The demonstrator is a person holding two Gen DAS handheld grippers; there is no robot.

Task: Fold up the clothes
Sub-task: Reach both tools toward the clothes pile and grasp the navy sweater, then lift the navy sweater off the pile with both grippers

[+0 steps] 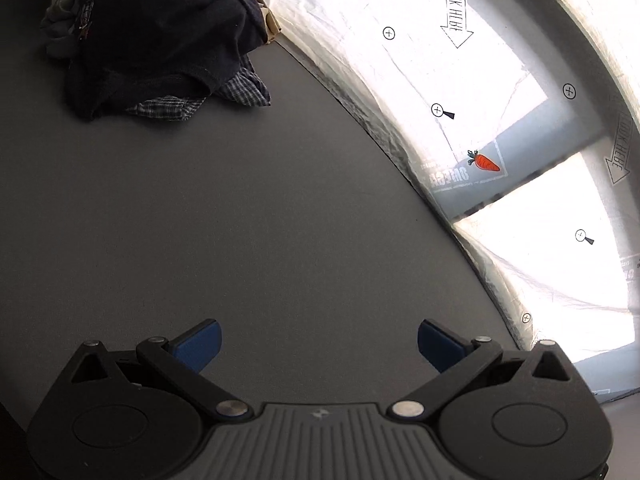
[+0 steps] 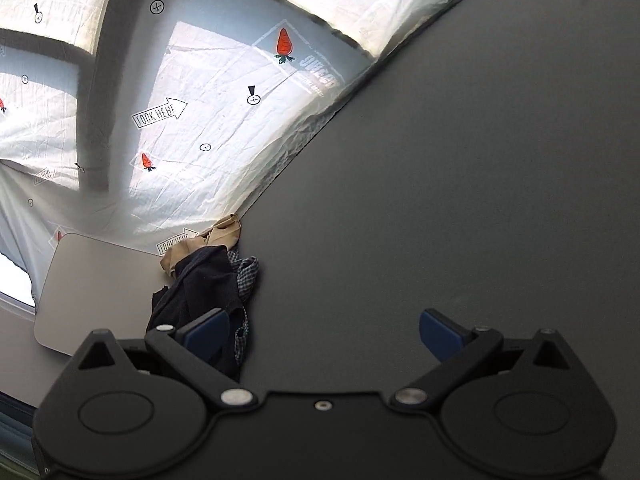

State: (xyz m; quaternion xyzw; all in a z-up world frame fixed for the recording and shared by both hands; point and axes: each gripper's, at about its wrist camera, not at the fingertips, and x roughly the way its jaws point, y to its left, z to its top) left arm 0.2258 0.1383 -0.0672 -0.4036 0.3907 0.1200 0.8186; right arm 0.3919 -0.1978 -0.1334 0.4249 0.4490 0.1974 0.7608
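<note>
Clothes: one unfolded heap.

You face strong backlight in both wrist views: daylight burns through the thin white printed sheet behind the dark grey matte bench, blowing it out to glare, with shadowed bars crossing it. The bench stays dim and evenly lit. The heap of dark crumpled clothes sinks into near-black. Fisheye distortion bends the bench edge; focus holds sharp.

Clothes pile on table, beside sheet
</note>
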